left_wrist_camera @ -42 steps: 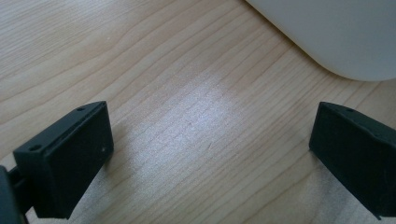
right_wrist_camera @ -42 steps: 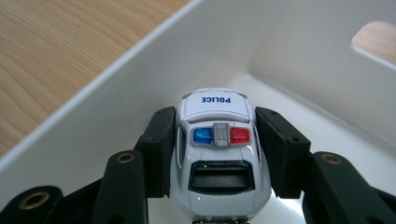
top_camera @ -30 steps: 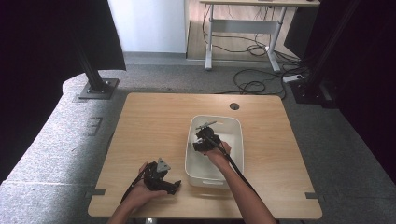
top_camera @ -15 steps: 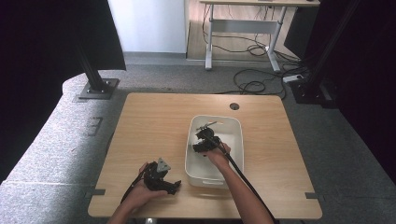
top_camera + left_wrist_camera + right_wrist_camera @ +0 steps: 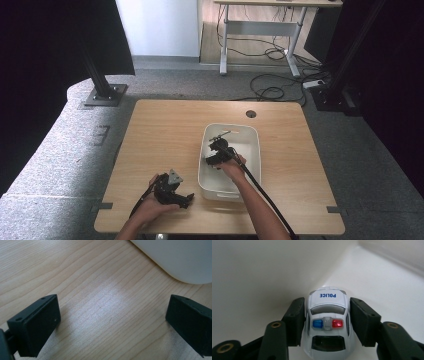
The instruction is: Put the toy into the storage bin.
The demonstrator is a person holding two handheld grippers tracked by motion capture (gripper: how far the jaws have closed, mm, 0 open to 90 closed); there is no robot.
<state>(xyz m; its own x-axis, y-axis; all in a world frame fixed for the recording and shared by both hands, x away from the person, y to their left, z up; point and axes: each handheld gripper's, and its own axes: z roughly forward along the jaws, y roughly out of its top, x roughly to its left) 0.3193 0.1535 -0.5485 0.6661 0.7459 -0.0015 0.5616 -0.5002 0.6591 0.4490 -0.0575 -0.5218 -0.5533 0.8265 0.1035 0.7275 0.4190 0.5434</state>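
Fingers first: our right gripper has its pads on either side of the toy police car, and the jaws have just been opening, so a thin gap shows at the right pad and the grip looks released rather than clamped. Going from largest to smallest, the wooden table carries the white bin, and the car sits inside that bin near its wall. Compared with the earlier high view, the right hand has hardly shifted inside the bin. Our left gripper rests as before near the table's front edge, its jaws spread wide over bare wood beside the bin's corner.
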